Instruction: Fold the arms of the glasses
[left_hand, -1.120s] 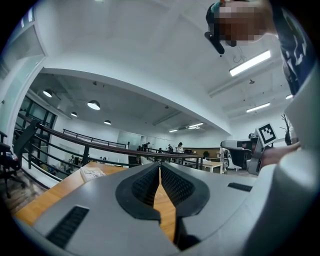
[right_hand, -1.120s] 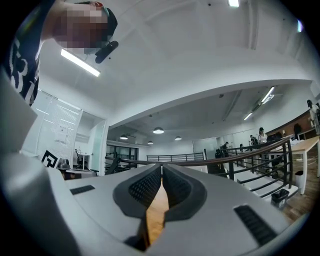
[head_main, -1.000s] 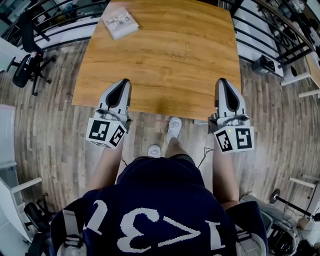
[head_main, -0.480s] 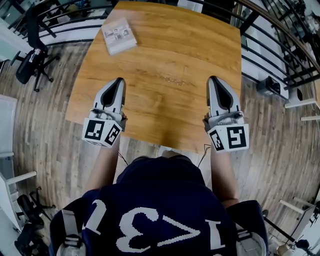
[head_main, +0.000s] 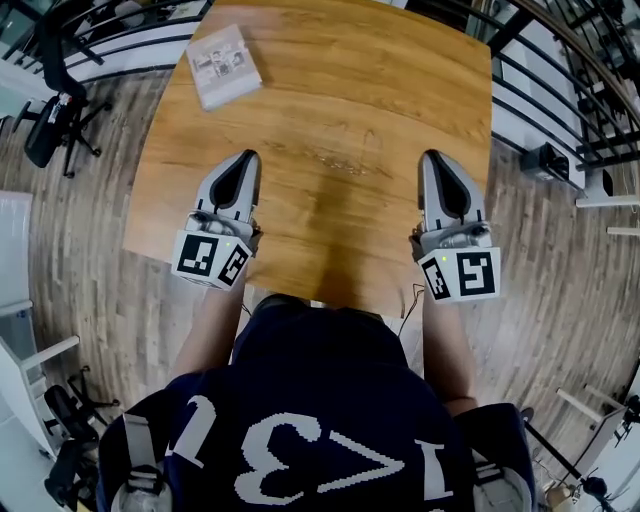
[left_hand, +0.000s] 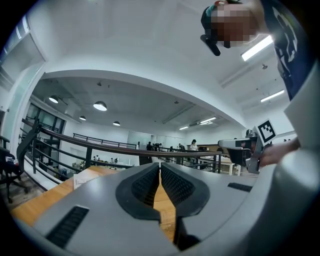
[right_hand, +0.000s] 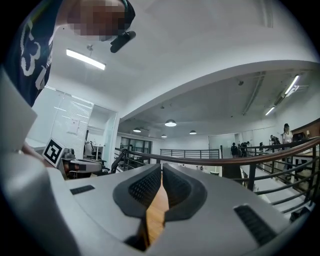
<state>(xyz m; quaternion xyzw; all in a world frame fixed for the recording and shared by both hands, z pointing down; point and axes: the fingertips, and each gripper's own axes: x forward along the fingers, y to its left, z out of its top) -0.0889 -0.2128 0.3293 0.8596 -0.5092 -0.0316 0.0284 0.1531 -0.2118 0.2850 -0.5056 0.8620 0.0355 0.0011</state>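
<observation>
A plank floor runs under a large wooden table, with black railings along its far and right sides. A black office chair stands at far left. A pale booklet lies on the table's far left corner. The glasses show only faintly, near the table's middle, between the grippers. The left gripper and right gripper hang over the near edge, each with its jaws together on nothing.
</observation>
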